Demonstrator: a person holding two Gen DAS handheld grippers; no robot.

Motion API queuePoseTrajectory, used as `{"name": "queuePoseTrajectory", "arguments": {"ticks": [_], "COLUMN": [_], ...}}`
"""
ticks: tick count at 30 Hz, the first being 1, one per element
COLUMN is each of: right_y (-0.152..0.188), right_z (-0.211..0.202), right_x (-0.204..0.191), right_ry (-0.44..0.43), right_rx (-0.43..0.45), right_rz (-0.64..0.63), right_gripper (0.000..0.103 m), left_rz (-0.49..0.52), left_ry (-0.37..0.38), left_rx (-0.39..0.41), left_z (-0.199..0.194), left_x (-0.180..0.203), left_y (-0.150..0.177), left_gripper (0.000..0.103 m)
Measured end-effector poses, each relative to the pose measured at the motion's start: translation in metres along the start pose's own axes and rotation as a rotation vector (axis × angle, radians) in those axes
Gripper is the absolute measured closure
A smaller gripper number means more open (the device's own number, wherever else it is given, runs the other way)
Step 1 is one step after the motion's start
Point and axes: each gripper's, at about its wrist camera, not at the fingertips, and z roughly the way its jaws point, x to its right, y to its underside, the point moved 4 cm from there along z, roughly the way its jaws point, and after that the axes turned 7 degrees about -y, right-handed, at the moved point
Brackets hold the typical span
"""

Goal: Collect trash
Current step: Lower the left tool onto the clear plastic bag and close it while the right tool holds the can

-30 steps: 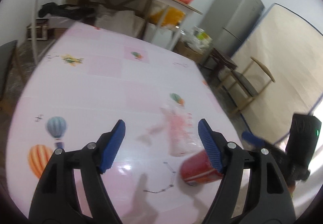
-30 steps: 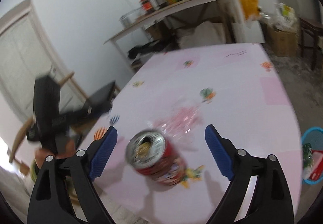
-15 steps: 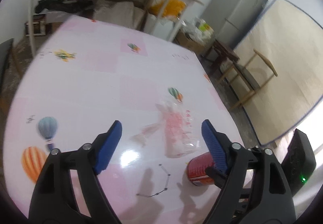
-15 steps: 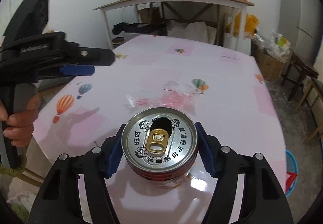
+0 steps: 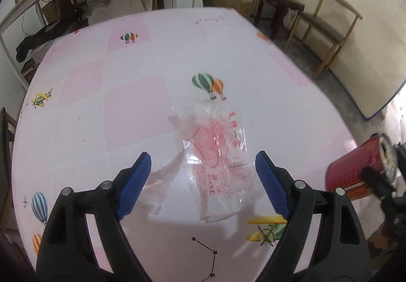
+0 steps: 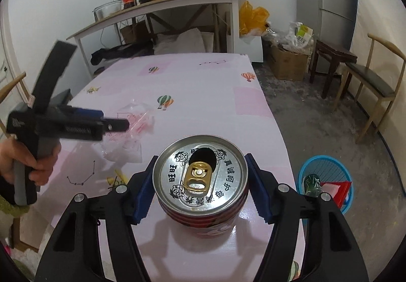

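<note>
can (image 6: pixel 203 180), red w/ silver top and gold pull tab, stands upright on the pink bench (image 6: pixel 203 83) near its front right corner, pinched between the blue fingers (image 6: pixel 144 195) of the right gripper (image 6: pixel 201 189); both pads press on its sides just under the rim. in the left wrist view the same can (image 5: pixel 355 170) shows at the far right edge, blurred, w/ a black finger of the right gripper across it.

left gripper (image 5: pixel 203 180) hangs over a clear plastic wrapper (image 5: pixel 215 160) w/ red print, fingers (image 5: pixel 134 183) spread wide, nothing between the pads; wrapper lies flat on the bench (image 5: pixel 101 78) below the gap, crumpled, just in front of a printed green and orange balloon. can't tell if the tips touch the wrapper or the bench. from the right wrist view the left gripper (image 6: pixel 114 125) is seen side on, held by a hand (image 6: pixel 28 157), its tips over the wrapper (image 6: pixel 132 134), which sits left of the can and near it but apart.

blue basket (image 6: pixel 324 162) on the floor to the right of the bench, beside the corner where the can stands, w/ a green bottle and red packaging inside. wooden chair (image 6: pixel 373 78) further back right. shelf table (image 6: pixel 162 5) behind the bench w/ a cooker, jars and a red bag on top.
</note>
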Motion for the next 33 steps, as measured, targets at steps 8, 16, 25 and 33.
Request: {"name": "queuePoseTrajectory", "arguments": {"ticks": [8, 16, 25, 33], "right_y": [0.002, -0.001, -0.002, -0.006], "right_z": [-0.001, -0.003, -0.005, -0.007], "right_x": [0.006, 0.01, 0.012, 0.008], "right_ry": [-0.016, 0.004, 0.017, 0.032], "right_rx": [0.021, 0.02, 0.024, 0.031], "right_rz": [0.029, 0.05, 0.067, 0.061], "right_gripper": [0.039, 0.039, 0.039, 0.039], "left_rz": [-0.007, -0.007, -0.018, -0.005], "left_ry": [-0.018, -0.036, -0.043, -0.044], "left_rx": [-0.008, 0.023, 0.041, 0.066], "left_z": [0.002, -0.002, -0.007, -0.013], "left_x": [0.003, 0.012, 0.014, 0.014], "left_y": [0.004, 0.007, 0.011, 0.01], "left_gripper": [0.051, 0.074, 0.098, 0.098]}}
